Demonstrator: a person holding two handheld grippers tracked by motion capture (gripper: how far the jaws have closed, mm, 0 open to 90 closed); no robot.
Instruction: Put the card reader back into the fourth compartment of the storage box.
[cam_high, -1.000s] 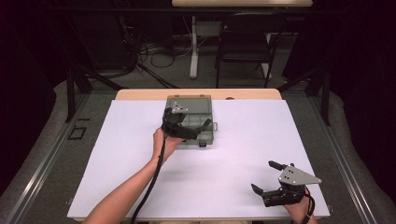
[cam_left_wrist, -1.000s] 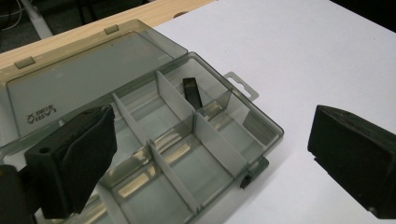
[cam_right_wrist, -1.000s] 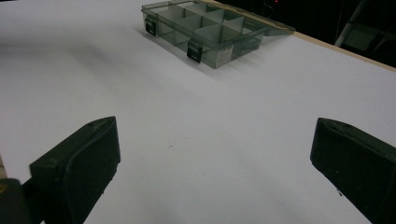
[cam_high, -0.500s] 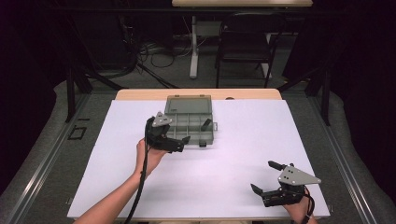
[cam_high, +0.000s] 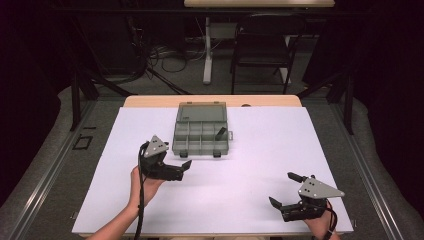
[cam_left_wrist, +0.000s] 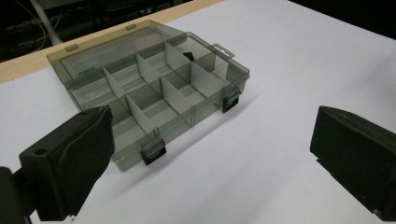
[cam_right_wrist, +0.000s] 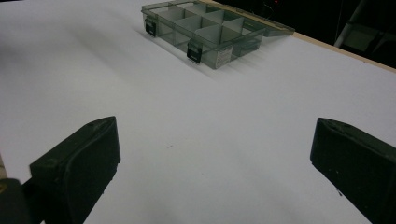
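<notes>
I see a wood table (cam_high: 150, 101) w/ a big white sheet (cam_high: 240, 195) covering nearly all of its top; bare wood shows only along the far edge. On the sheet, toward the far side near the middle, sits a grey see-through compartment box (cam_high: 201, 131), lid open & lying flat behind it.

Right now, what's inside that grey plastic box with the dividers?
The organizer box lies open. One small dark piece sits in a right-hand compartment; the other compartments look empty, though the dividers hide some corners.
</notes>
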